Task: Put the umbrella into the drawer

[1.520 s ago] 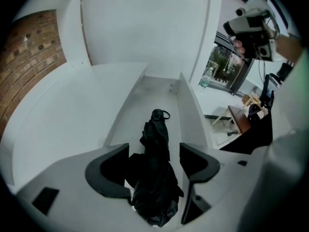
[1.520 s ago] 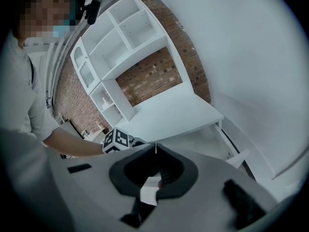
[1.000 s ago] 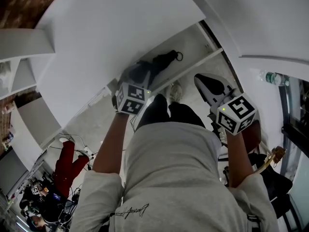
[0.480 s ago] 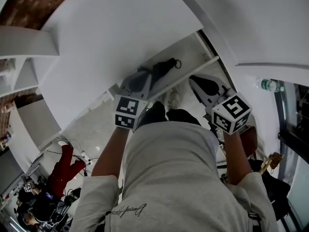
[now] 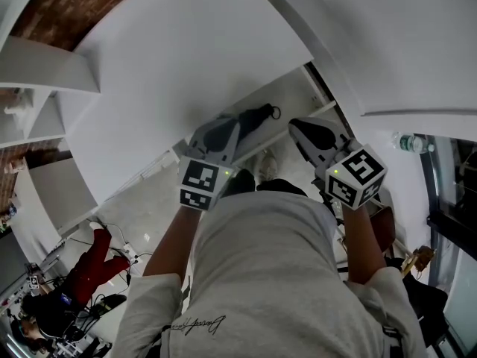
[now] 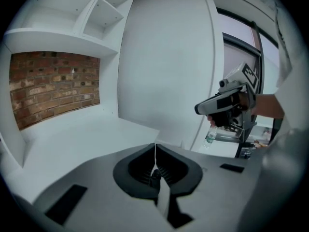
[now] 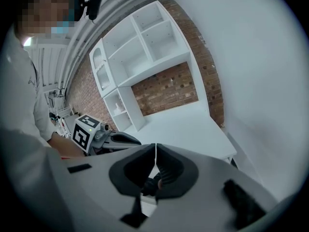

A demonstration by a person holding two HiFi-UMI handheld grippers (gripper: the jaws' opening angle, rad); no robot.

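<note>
The left claw (image 6: 155, 151) has just been closing, and its jaws meet tip to tip with nothing between them. The right claw (image 7: 155, 153) is likewise pressed together and empty. Just above both, at the head view's centre, the black folded umbrella (image 5: 253, 116) lies inside the open white drawer (image 5: 294, 95).

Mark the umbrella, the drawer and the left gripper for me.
umbrella (image 5: 256, 115), head view, middle of its black folded body.
drawer (image 5: 295, 97), head view, bare white floor inside.
left gripper (image 6: 155, 148), left gripper view, where its shut jaw tips meet.
</note>
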